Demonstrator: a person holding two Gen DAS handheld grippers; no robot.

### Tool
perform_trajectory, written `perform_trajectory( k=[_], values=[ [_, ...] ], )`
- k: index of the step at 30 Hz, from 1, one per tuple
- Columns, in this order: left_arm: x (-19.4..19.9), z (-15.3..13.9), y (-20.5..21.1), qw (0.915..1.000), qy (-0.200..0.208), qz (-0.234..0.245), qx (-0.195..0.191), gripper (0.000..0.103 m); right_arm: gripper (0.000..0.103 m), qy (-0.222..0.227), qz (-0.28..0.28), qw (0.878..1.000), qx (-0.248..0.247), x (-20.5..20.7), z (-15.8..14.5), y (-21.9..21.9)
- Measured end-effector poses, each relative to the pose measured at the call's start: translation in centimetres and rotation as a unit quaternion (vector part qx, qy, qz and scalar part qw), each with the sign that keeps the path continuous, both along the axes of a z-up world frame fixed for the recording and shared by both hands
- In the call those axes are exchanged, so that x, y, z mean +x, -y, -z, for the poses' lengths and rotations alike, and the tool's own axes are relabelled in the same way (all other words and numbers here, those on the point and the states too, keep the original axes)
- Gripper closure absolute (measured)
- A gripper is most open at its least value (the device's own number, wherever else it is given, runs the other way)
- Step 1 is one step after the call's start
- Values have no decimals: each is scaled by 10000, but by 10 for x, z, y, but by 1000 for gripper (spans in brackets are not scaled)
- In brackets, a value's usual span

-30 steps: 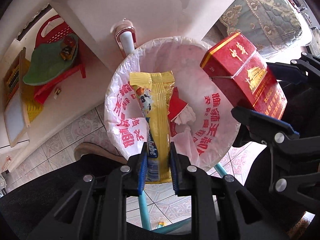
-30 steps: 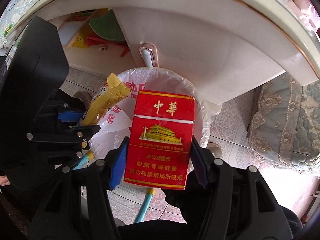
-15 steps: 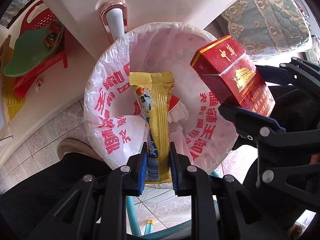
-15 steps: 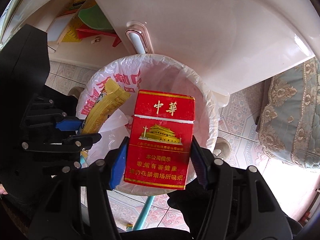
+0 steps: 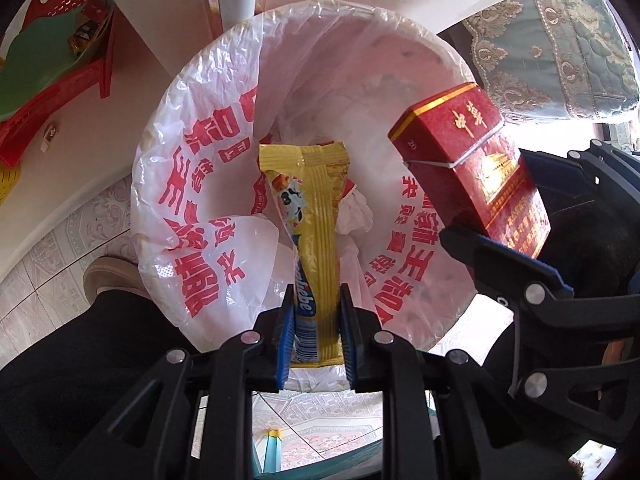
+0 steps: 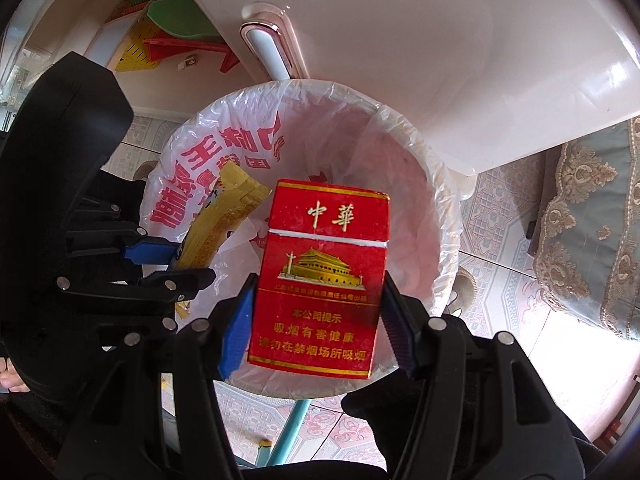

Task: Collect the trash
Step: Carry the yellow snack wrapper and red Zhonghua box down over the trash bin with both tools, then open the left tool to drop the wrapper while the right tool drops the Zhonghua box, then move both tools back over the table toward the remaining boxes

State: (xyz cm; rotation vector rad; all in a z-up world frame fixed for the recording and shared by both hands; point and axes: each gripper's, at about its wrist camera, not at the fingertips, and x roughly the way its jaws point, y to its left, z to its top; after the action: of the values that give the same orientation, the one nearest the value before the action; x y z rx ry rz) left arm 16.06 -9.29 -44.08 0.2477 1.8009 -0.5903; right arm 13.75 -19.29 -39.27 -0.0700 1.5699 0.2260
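My left gripper (image 5: 316,332) is shut on a yellow snack wrapper (image 5: 316,232), which hangs over the mouth of a round bin lined with a white bag with red print (image 5: 200,184). My right gripper (image 6: 316,320) is shut on a red cigarette pack (image 6: 324,276), held over the same bin (image 6: 424,216). The pack (image 5: 472,164) shows at the right of the left wrist view; the wrapper (image 6: 220,224) and the left gripper (image 6: 160,268) show at the left of the right wrist view. Crumpled white paper (image 5: 356,212) and red scraps lie in the bin.
A white table's underside (image 6: 400,60) and its leg (image 6: 272,56) stand just behind the bin. A red stool with a green item (image 5: 52,60) is at far left. A quilted cushion (image 5: 560,44) lies right. A person's shoe (image 5: 108,276) rests on the tiled floor.
Both grippers have sunk toward the bin, which now looks larger and fills more of each view. Wrapper and pack stay gripped as before.
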Motion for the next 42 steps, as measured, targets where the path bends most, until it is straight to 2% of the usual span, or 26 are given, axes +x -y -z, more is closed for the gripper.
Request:
perform_trajectory(
  k=[2,4,6,7,9,19,27,31,33,34,35,38,42],
  values=[
    [0,2,0,10000,-16,6,41,82,45,-34,32,10000,8,0,2,0],
    [1,5,2,9998,-55,-49,158,75,45,-126,93,9999,32,2,5,2],
    [3,6,0,9996,-16,-100,254,62,40,-167,182,9997,-20,4,6,6],
    [4,6,-1,9995,15,-104,285,60,34,-161,224,9996,-39,5,7,9],
    [6,5,-3,9994,31,-158,293,50,32,-170,324,9993,9,6,6,12],
    [4,-10,-6,9986,347,-114,369,49,31,-23,265,9996,20,5,-3,7],
    [-7,-50,-12,9961,822,-53,324,49,31,414,242,9988,48,-12,-45,1],
    [-12,-93,-22,9951,975,-152,101,45,31,762,216,9960,410,-23,-94,-1],
    [-12,-127,-30,9920,1253,-159,-48,40,31,1128,-13,9922,536,-28,-133,-7],
    [-11,-148,-34,9889,1477,-107,-94,38,26,1351,-145,9891,563,-30,-154,-10],
    [-9,-171,-39,9851,1715,-54,-142,33,20,1596,-278,9850,590,-31,-177,-12],
    [2,-244,-54,9708,2380,24,-287,26,13,2249,-606,9706,607,-30,-245,-17],
    [25,-343,-74,9492,3117,233,-371,13,7,2843,-913,9521,664,-18,-322,-16]
  ],
)
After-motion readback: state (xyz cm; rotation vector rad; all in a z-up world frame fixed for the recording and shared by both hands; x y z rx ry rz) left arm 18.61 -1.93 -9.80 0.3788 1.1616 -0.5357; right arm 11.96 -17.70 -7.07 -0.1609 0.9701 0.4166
